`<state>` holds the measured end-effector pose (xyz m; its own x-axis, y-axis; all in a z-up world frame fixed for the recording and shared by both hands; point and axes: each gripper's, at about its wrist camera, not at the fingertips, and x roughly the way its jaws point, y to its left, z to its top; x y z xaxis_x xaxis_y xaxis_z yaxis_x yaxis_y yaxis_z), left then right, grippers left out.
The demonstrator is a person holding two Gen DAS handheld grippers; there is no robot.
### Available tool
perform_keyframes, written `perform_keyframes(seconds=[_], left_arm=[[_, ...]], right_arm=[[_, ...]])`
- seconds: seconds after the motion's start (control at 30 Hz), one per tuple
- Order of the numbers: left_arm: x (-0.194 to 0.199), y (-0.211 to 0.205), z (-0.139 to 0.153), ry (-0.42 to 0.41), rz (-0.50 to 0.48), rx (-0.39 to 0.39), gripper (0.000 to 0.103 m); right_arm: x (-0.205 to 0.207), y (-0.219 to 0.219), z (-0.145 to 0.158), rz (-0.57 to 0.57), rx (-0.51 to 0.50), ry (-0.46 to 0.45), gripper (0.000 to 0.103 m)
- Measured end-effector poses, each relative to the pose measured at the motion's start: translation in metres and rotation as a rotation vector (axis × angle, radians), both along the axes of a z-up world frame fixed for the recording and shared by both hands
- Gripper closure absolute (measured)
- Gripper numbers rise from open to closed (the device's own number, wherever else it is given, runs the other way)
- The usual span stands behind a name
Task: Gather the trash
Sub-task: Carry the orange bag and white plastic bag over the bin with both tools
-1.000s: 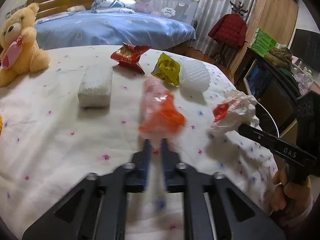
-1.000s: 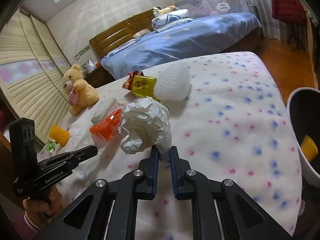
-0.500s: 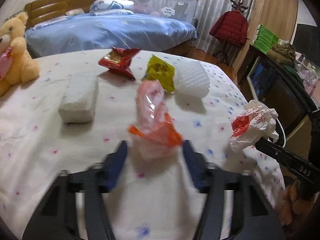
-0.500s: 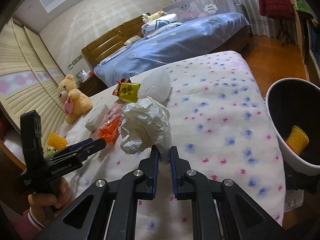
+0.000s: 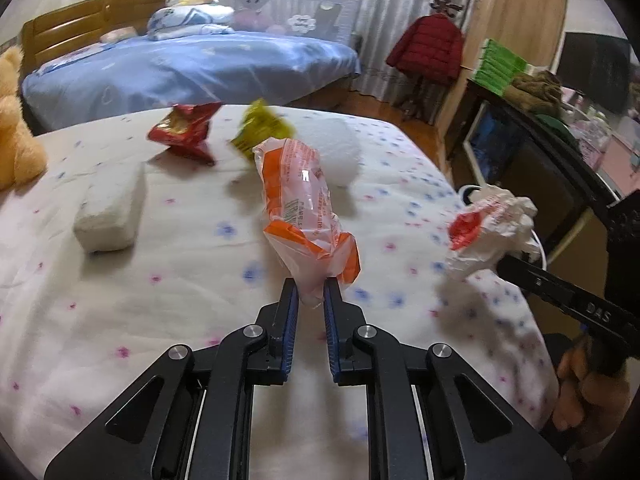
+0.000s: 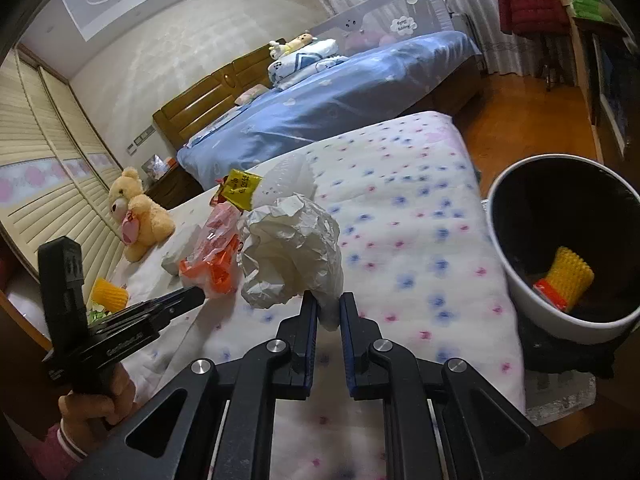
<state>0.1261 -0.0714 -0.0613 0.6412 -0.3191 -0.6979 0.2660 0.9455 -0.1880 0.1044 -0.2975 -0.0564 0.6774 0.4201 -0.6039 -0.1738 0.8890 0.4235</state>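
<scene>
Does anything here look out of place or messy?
Yes: litter on a bed. A red snack packet, a yellow wrapper and white foam netting lie on the flowered bedspread. Beside the bed, the bin holds only yellow foam netting.

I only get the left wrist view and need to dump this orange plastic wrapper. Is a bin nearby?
Observer: Yes, a round white bin with black inside stands just off the mattress edge, right of the crumpled white paper ball.
Operator: Empty?
Observer: No, a yellow foam net sleeve lies inside.
Operator: Any trash I'm missing?
Observer: Another yellow foam net, on the mattress near the tan teddy bear.
</scene>
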Motion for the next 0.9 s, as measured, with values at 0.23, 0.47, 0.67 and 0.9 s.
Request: perform_keyframes(seconds=[0.23,0.47,0.67,0.9], left_arm=[[-0.008,-0.036,0.007,-0.017,-0.094,0.004,0.092],[-0.006,-0.066,0.008,-0.012,-0.155,0.008,0.092],[-0.004,-0.088,0.011,-0.017,-0.197,0.015,0.092],[0.002,-0.109,0.010,-0.006,-0.236,0.022,0.092]], right_arm=[[-0.007,-0.021,-0.001,-0.050,-0.002,0.004,0.092],[-0.013,-0.045,0.000,-0.103,0.002,0.001,0.092],[-0.015,-0.062,0.000,-0.138,0.002,-0.002,0.092],[-0.019,-0.083,-0.002,-0.189,-0.002,0.000,0.092]])
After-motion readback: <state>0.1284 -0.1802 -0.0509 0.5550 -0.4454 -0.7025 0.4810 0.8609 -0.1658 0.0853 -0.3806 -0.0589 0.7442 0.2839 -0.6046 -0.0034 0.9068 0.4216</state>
